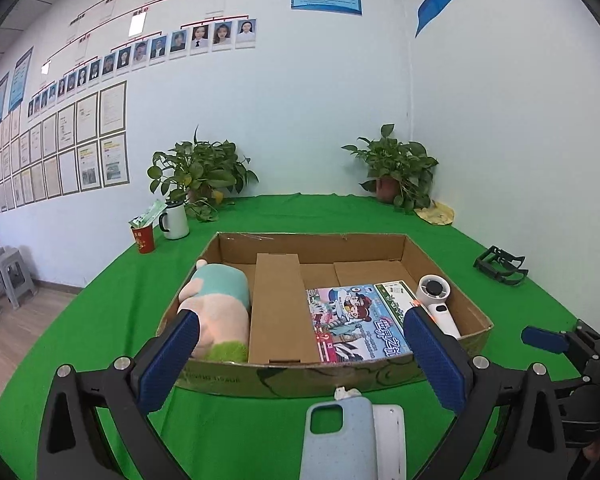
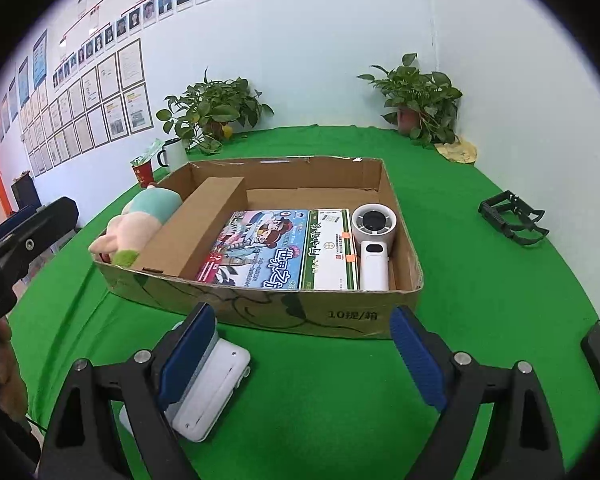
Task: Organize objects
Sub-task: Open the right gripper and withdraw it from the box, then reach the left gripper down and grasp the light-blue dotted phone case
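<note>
The left claw (image 1: 300, 356) and right claw (image 2: 304, 344) both gape empty. The pale blue phone case (image 1: 336, 436) lies on the green tabletop (image 1: 100, 320) before the cardboard box (image 1: 300, 376); a careless grab could drag the white device (image 2: 216, 388) beneath it.

The pale blue phone case (image 1: 342, 436) is cut off at 6 o'clock by the left wrist view's edge, and the white device (image 1: 392, 436) is half covered by it. In the right wrist view, that device (image 2: 216, 384) is partly hidden by the right gripper's finger (image 2: 186, 354). Wall papers (image 1: 60, 148) at 9 o'clock are unreadable.
</note>
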Demonstrator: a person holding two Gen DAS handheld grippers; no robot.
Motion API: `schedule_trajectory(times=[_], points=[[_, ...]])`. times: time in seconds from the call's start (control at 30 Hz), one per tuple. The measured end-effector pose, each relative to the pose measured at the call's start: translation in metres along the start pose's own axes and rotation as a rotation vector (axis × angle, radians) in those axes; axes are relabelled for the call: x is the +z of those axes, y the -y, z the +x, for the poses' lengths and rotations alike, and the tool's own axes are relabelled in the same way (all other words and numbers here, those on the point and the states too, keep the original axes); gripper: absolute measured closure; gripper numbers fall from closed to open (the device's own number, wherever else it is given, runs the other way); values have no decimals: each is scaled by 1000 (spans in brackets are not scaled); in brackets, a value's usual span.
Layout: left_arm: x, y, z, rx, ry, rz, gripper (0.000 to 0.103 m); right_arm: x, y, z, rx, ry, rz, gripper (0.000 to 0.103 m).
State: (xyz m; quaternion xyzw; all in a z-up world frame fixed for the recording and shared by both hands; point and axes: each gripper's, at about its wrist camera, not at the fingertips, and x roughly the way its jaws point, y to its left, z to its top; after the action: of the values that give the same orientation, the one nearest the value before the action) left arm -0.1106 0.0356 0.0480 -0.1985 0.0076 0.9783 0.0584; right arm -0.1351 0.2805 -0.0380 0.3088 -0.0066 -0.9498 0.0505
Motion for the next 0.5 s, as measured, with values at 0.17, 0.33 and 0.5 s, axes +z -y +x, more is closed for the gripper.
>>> schedule_trajectory(times=[0.17,0.33,0.5], points=[[1,-1,-7,-47,-45,15,0,2,-7,-8,-5,2,-30,14],[0,-10,-11,-56,-82,25,0,-1,-17,-13,46,5,-22,14],[-11,-12,-14,-58,-104,5,0,-11,-32,-14,82,0,-44,14]])
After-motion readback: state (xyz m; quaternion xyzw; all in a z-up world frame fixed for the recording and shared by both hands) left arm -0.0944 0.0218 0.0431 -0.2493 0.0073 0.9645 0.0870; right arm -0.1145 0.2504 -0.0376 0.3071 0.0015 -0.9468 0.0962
